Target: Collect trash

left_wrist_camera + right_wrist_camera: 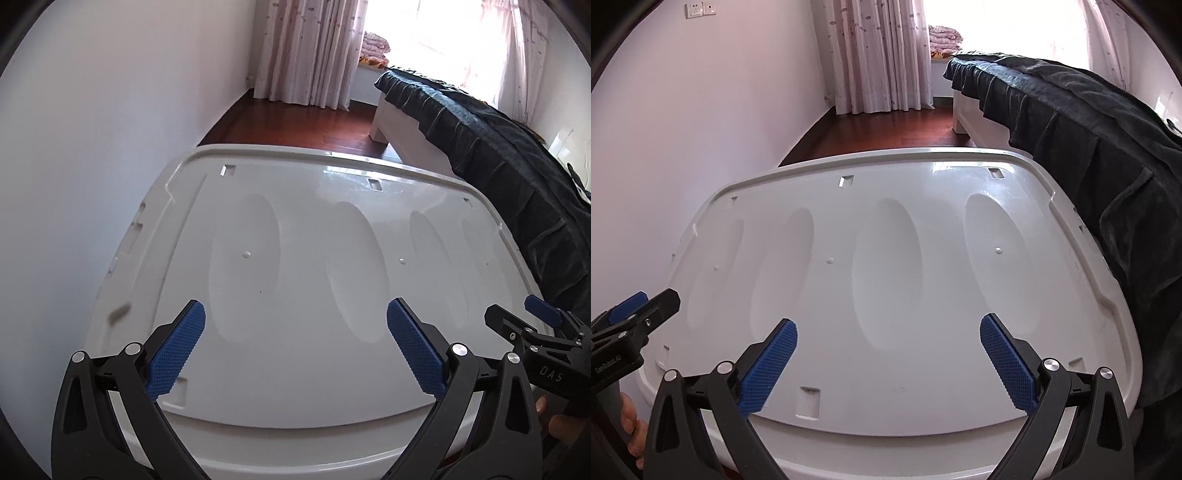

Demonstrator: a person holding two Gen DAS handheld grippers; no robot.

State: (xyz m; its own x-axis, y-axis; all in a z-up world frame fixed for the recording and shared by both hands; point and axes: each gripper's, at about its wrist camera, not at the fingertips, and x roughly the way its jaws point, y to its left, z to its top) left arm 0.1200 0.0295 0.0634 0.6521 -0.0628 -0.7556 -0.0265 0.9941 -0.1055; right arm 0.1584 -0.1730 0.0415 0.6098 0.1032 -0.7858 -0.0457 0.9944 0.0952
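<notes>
A large white plastic lid [303, 280] with oval dents fills the lower half of both views; it also shows in the right wrist view [886, 295]. No trash shows on it. My left gripper [295, 332] is open and empty above the lid's near part. My right gripper [888, 343] is open and empty above the same lid. The right gripper shows at the right edge of the left wrist view [532, 325]. The left gripper shows at the left edge of the right wrist view [635, 317].
A bed with a dark blanket [498, 155] [1089, 129] runs along the right, close to the lid. A white wall [110, 147] stands on the left. Red wooden floor [295, 125] and curtains [306, 48] lie beyond.
</notes>
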